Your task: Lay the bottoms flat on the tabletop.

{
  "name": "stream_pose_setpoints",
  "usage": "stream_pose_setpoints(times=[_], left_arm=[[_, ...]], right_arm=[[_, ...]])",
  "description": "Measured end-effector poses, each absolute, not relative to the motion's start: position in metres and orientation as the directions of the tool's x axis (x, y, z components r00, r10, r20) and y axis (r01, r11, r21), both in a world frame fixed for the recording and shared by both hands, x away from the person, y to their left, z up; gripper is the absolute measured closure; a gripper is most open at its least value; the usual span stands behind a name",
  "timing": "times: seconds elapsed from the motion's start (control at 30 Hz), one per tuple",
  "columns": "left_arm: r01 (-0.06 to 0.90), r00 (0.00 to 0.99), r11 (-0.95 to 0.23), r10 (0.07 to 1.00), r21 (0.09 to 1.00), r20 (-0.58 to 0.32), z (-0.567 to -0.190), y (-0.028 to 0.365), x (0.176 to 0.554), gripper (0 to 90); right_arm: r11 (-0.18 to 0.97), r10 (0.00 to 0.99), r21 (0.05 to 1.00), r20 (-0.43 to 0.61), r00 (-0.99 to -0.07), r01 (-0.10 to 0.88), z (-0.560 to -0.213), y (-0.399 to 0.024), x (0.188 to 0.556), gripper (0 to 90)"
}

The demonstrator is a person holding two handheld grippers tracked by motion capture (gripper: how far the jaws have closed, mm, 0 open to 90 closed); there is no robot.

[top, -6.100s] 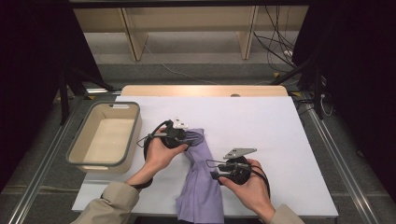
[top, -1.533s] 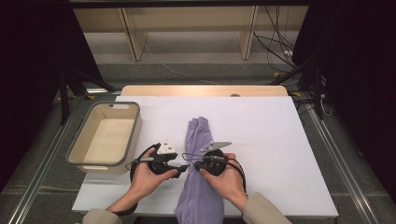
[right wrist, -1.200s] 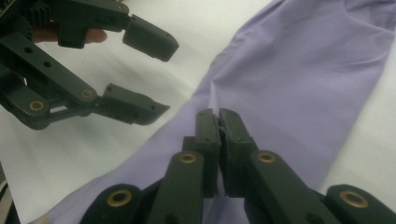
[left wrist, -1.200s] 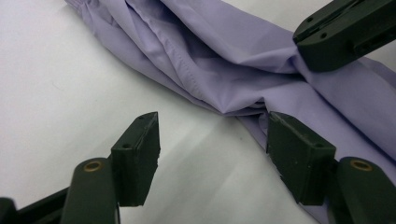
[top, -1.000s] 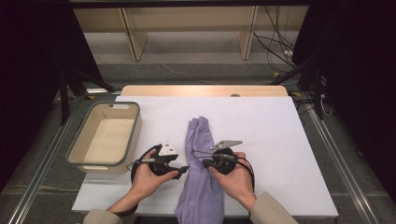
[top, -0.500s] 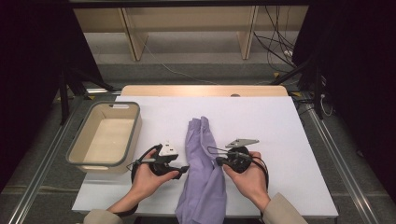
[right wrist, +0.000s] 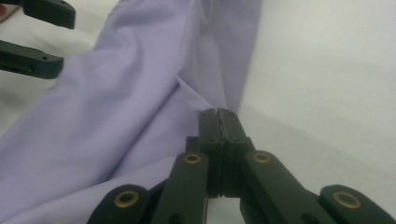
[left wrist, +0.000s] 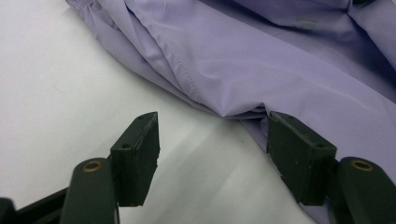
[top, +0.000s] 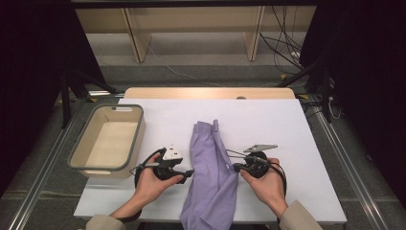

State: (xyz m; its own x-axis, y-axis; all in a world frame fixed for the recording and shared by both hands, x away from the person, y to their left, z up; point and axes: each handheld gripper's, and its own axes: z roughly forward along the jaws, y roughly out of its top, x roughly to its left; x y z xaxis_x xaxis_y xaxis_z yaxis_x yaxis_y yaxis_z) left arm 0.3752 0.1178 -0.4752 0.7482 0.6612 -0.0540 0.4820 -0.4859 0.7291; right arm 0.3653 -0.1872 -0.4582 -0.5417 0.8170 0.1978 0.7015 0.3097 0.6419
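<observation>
A purple garment (top: 210,163) lies lengthwise in the middle of the white table (top: 273,120), its near end hanging over the front edge. My right gripper (top: 234,167) is at the cloth's right edge. In the right gripper view the jaws (right wrist: 218,113) are shut, with a crease of the garment (right wrist: 140,102) running into their tips. My left gripper (top: 187,173) rests at the cloth's left edge, open. In the left gripper view its jaws (left wrist: 212,126) stand apart on the table, with the garment's folded edge (left wrist: 261,60) just beyond them and under the right one.
A beige bin with a grey rim (top: 140,139) stands at the table's left, close to my left hand. A wooden strip (top: 206,92) runs along the far edge. Metal rails flank the table, and cables lie on the floor behind.
My right gripper has slid to the right with the cloth's edge, spreading the garment's lower right side wider. The left gripper has stayed where it was.
</observation>
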Motion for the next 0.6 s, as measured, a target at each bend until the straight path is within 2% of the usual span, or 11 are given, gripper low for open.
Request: stream_pose_setpoints(times=[0.6], left_arm=[[0.481, 0.745, -0.476, 0.665, 0.736, -0.056, -0.474, 0.118, 0.375, 34.6]], right_arm=[[0.303, 0.847, 0.617, 0.175, -0.502, 0.727, -0.464, -0.202, 0.368, 86.4]])
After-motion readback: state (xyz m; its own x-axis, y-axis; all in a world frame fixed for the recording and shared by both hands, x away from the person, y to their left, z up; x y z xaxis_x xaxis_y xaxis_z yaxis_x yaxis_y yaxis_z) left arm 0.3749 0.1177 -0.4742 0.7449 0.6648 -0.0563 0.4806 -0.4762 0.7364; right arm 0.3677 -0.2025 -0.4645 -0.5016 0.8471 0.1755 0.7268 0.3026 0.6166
